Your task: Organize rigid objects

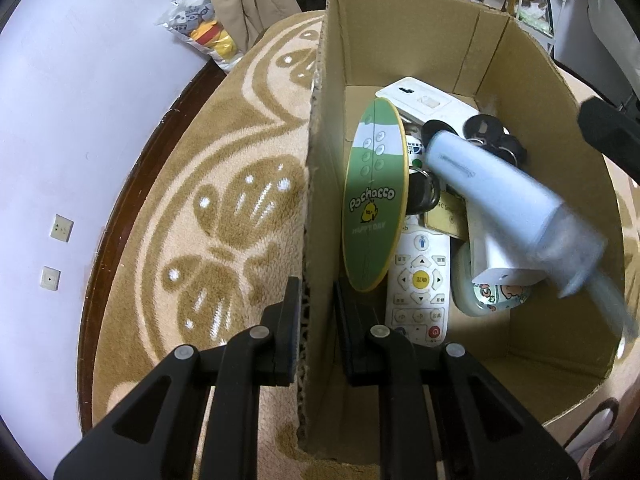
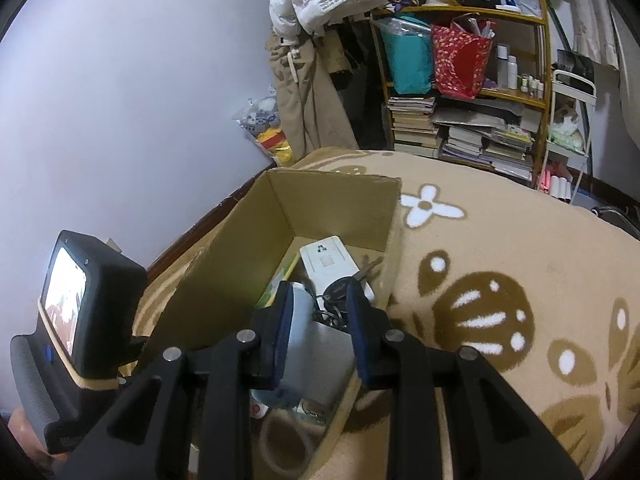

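Observation:
A cardboard box stands on a patterned rug and holds several items: a green Pochacco disc, a white remote, a white adapter, keys and a sticker-covered tape roll. My left gripper is shut on the box's left wall. A pale blue and white handheld device, blurred, hangs over the contents. In the right wrist view my right gripper is above the box, fingers spread around the pale blue device; contact is unclear.
The beige rug with brown flower motifs spreads right of the box. A lilac wall and dark baseboard run along the left. A bagged plush toy and hanging clothes sit behind. A loaded bookshelf stands at the back.

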Tool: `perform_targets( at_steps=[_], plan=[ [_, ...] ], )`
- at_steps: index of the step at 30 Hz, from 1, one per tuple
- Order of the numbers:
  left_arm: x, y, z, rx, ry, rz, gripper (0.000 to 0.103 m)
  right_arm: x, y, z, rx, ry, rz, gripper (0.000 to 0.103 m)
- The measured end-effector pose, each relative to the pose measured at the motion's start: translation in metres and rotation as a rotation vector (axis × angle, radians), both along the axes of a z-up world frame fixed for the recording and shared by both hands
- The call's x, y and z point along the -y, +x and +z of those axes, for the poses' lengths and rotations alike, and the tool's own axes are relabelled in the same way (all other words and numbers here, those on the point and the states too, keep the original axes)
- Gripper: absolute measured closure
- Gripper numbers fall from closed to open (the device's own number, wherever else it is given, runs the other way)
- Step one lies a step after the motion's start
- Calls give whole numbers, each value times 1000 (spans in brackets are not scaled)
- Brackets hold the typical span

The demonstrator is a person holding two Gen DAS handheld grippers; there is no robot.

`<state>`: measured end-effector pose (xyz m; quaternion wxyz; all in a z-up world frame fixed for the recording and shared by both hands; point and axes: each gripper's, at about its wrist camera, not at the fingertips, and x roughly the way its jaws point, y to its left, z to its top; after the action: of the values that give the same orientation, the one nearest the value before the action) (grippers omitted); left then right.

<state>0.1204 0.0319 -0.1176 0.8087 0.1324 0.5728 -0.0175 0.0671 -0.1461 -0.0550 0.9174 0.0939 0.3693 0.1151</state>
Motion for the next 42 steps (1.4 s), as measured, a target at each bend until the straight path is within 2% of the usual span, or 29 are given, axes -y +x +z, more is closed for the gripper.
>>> perform_targets(
  at_steps=[3,6,11,15,17,21,24,26,28,33,36,42],
  plan=[
    [0,-3,2,8,4,-2,86,5,-6,0,-12,-5,-17,73],
    [1,-5,6,16,1,1,86,12,-14,-2,-25,-11,-31,68],
    [0,-14,20,47,-43,-5,86,24,-26,-2,-41,-20,-56,64],
    [3,-24,33,81,-47,-22,85,37,-40,1,-42,-16,-84,50],
    [4,-31,40,107,-35,-24,80,42,-48,6,-34,-21,-97,43],
    [6,-45,56,147,-62,-42,77,55,-64,15,-17,-27,-126,30],
    [7,-53,68,179,-67,-42,67,65,-75,21,-3,-35,-164,18],
    [6,-60,78,212,-73,-39,54,69,-84,26,21,-50,-190,14],
    [5,-66,87,241,-81,-32,33,74,-90,29,29,-61,-201,8],
    [3,-85,110,306,-110,-14,10,81,-106,37,48,-98,-221,1],
    [5,-101,123,394,-126,-21,7,84,-115,39,51,-113,-223,0],
    [14,-123,142,461,-107,-63,6,91,-134,46,63,-115,-234,0]
  ],
)
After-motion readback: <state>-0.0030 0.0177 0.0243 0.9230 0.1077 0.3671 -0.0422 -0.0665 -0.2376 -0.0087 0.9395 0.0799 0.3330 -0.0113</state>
